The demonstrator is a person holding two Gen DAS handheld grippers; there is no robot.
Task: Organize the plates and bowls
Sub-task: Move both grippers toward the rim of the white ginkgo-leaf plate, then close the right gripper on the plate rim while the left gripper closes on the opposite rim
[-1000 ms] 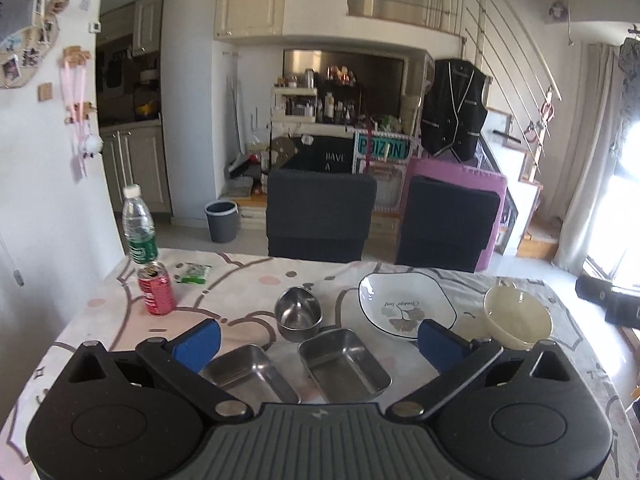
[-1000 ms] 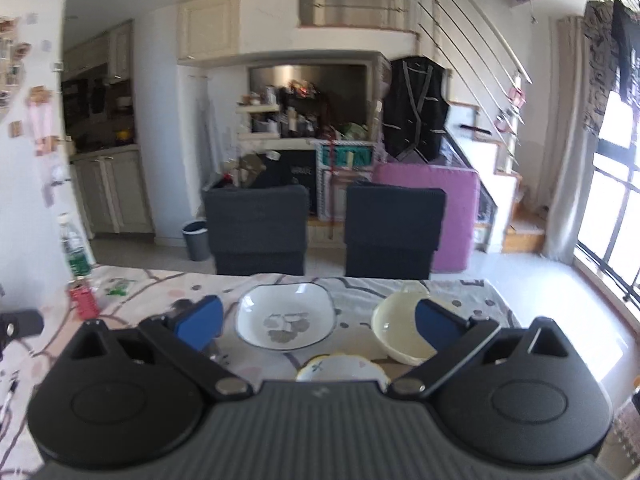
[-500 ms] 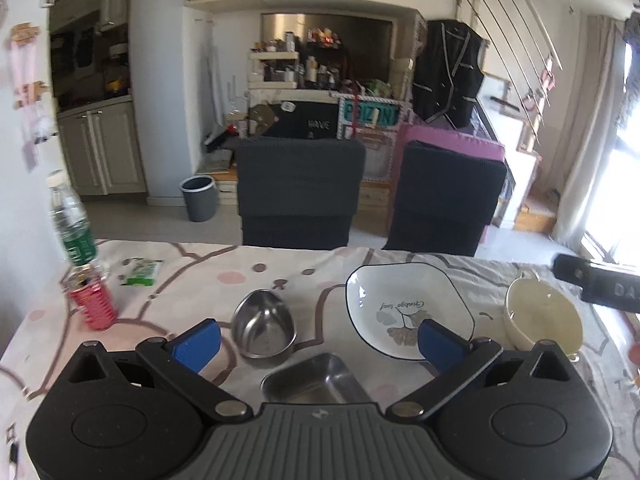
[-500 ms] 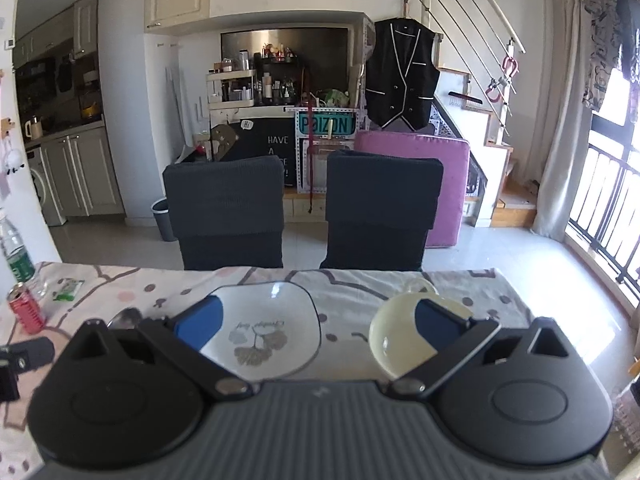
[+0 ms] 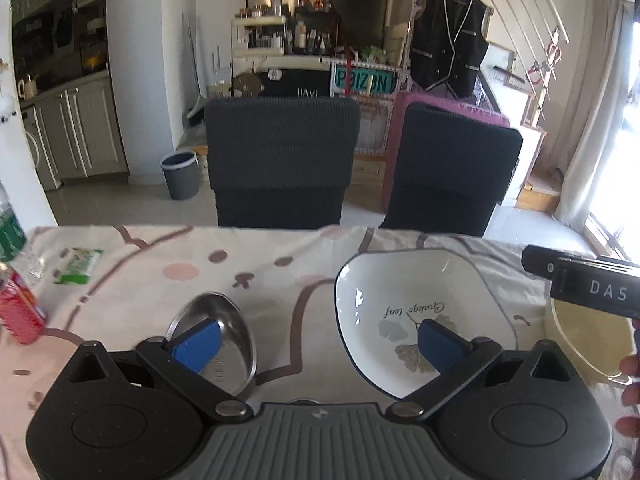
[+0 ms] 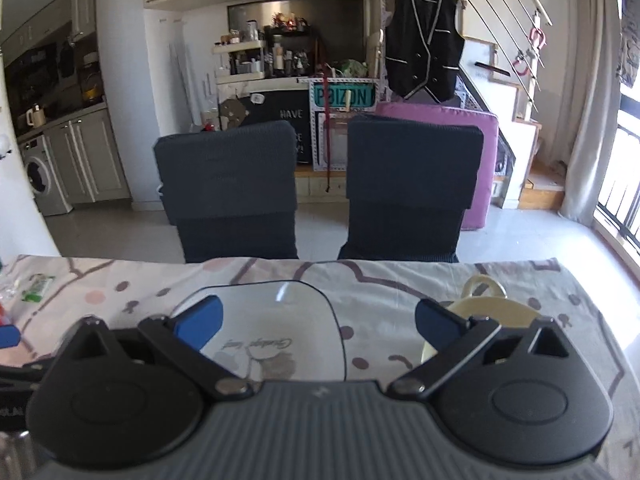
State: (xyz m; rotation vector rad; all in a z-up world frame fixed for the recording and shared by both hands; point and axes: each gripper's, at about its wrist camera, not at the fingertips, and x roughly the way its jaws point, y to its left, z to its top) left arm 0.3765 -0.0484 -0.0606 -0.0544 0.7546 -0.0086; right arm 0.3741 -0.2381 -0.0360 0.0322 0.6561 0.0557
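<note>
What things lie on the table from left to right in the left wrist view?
red can → green packet → steel bowl → white leaf plate → cream bowl.

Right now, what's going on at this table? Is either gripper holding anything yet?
A person holds a gripper in each hand over a table set with dishes. Both are open and empty. The left gripper hovers between a small steel bowl and a white plate with a leaf print. The right gripper sits between that plate and a cream bowl. A red can and a green packet lie off to the left. Nothing is stacked yet.
</note>
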